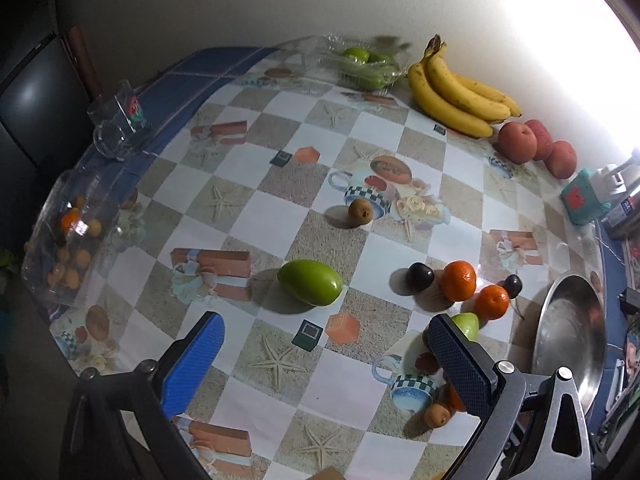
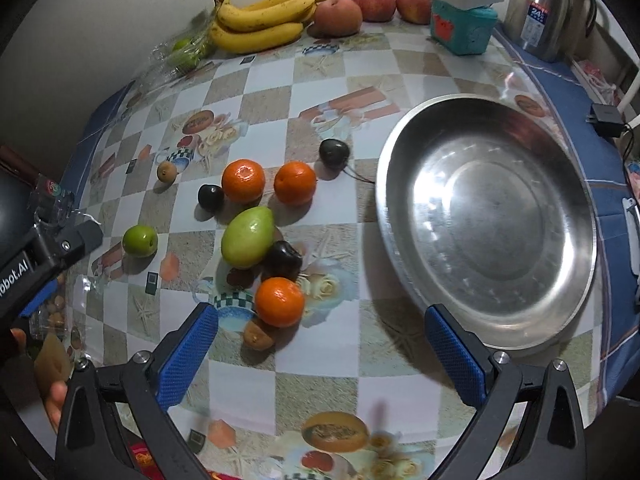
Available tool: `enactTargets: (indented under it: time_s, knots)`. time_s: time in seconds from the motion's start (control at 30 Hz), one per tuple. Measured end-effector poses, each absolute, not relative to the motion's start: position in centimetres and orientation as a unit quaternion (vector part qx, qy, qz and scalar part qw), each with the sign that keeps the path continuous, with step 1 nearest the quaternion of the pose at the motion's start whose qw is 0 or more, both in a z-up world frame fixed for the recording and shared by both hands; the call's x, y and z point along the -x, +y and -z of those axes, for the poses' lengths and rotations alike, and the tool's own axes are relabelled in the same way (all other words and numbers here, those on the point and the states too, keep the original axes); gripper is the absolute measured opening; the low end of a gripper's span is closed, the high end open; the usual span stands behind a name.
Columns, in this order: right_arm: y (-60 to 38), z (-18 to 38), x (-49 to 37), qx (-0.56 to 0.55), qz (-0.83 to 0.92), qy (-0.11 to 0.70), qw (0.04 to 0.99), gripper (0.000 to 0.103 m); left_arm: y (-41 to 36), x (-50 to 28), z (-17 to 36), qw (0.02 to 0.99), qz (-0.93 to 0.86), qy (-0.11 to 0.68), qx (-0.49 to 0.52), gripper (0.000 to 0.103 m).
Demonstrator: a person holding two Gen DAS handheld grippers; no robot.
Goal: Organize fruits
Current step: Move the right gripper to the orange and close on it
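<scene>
Both the left gripper (image 1: 326,354) and the right gripper (image 2: 322,346) have their blue fingers (image 2: 188,354) spread wide, holding nothing, above the tabletop (image 1: 280,184). The loose fruits sit mid-frame around an oval green fruit (image 2: 248,236), left of the empty steel bowl (image 2: 486,316). Only the left view shows a clear box of small orange fruits (image 1: 72,248) at its left edge; only the right shows the steel kettle (image 2: 538,8) at upper right.

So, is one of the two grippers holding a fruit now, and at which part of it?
Nothing is held. The left gripper and the right gripper are both open, with only tablecloth between their fingers, above the table.
</scene>
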State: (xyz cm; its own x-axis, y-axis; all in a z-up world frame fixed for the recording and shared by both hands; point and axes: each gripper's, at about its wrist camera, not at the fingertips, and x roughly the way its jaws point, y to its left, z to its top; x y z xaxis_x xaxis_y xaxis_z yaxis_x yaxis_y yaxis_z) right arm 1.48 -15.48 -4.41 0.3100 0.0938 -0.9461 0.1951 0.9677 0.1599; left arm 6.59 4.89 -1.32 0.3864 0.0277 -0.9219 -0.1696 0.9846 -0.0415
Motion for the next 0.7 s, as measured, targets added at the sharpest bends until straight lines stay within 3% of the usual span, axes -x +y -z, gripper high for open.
enactTargets:
  time_s: [0.3,0.53,0.7]
  knots:
    - [-14.5,7.7,-2.9,-0.130,0.019,0.612,0.780,0.083,5.1,-7.4,5.6,0.803,-0.087,0.587,0.062,0.103]
    - [-14.6,9.2,-3.0,-0.147,0.016,0.618,0.772,0.080,3.9,-7.6,8.0,0.780,-0.066,0.621,0.047,0.103]
    - [-14.4,9.8,-3.1,-0.149,0.011,0.622,0.769,0.070,3.5,-7.6,9.2,0.766,-0.065,0.638,0.041,0.103]
